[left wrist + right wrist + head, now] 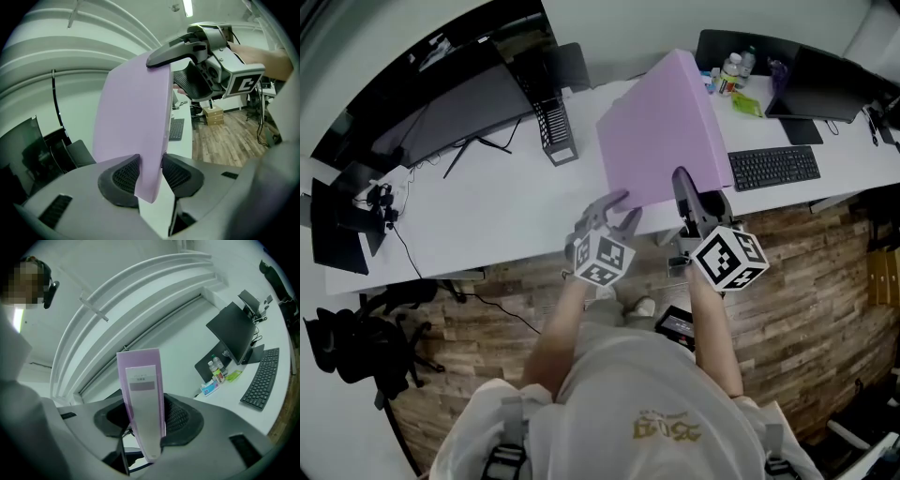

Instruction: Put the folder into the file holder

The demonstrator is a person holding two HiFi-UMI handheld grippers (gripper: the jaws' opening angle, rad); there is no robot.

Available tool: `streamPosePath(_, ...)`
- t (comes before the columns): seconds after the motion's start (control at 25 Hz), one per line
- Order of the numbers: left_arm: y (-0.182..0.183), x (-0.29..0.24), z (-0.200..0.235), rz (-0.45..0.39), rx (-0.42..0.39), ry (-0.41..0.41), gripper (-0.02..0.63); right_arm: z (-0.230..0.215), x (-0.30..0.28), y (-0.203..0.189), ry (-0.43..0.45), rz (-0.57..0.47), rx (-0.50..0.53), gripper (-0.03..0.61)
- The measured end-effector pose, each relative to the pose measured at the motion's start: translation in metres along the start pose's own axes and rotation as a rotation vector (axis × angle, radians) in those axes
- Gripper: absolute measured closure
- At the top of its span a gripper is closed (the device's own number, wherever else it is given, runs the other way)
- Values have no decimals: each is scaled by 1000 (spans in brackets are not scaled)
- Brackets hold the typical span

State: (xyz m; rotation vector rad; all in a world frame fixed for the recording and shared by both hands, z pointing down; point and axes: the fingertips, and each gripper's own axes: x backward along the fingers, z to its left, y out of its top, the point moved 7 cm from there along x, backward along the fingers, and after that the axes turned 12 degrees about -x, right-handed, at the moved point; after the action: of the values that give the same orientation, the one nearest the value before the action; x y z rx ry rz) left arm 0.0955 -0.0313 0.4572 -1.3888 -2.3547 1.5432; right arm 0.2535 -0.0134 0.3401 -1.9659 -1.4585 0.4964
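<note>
A large purple folder [661,127] is held up in the air over the white desk [487,216], tilted. My left gripper [614,211] is shut on its near lower edge; in the left gripper view both pads press the folder [136,117] at the left gripper [150,176]. My right gripper [689,187] is shut on the edge to the right; its own view shows the folder's labelled spine [140,399] clamped between the jaws of the right gripper [145,420]. The black file holder [553,122] stands upright on the desk, to the left of the folder.
A dark monitor [459,108] stands behind the file holder. A keyboard [773,167], another screen [825,84] and bottles [733,70] sit at the desk's right. A black chair [366,347] stands on the wooden floor at left.
</note>
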Motion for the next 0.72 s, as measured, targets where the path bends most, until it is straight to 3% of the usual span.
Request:
streamPosePath(0.52, -21, 27, 32, -22, 51, 82, 445, 50, -30, -20, 58, 40, 94, 387)
streamPosePath(0.72, -38, 29, 58, -56, 70, 70, 445, 66, -57, -32, 50, 42, 125, 387)
